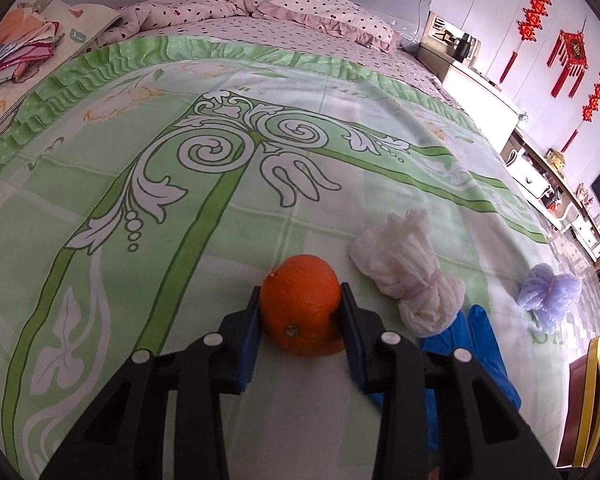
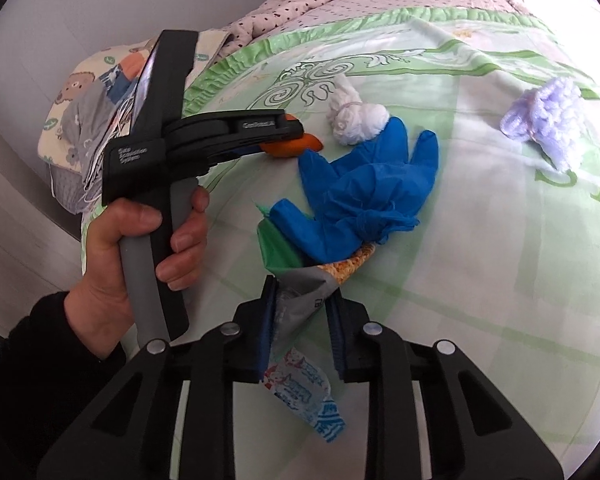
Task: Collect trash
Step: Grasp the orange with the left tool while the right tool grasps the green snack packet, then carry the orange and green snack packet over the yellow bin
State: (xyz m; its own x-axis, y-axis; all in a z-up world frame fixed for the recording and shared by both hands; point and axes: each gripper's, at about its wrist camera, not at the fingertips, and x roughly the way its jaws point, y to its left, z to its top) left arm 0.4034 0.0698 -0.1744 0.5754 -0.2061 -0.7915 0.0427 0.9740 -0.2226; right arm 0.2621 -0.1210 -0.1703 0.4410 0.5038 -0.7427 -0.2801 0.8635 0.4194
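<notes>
An orange peel (image 1: 300, 304) lies on the green patterned bedspread (image 1: 180, 240). My left gripper (image 1: 301, 302) is shut on the peel, one blue pad against each side. In the right wrist view a hand (image 2: 140, 248) holds the left gripper (image 2: 296, 136) over the peel (image 2: 296, 147). My right gripper (image 2: 302, 306) is shut on a crumpled grey snack wrapper (image 2: 304, 292), whose printed end (image 2: 300, 392) hangs below the fingers. A knotted blue glove (image 2: 364, 192) lies on green plastic (image 2: 274, 246) just ahead.
A tied white tissue bundle (image 1: 408, 276) and a fluffy lilac bundle (image 1: 548, 292) lie to the right, near the bed's edge. Spotted pillows (image 1: 320, 8) and folded clothes (image 1: 24, 52) lie at the head. Cabinets (image 1: 540, 184) line the right wall.
</notes>
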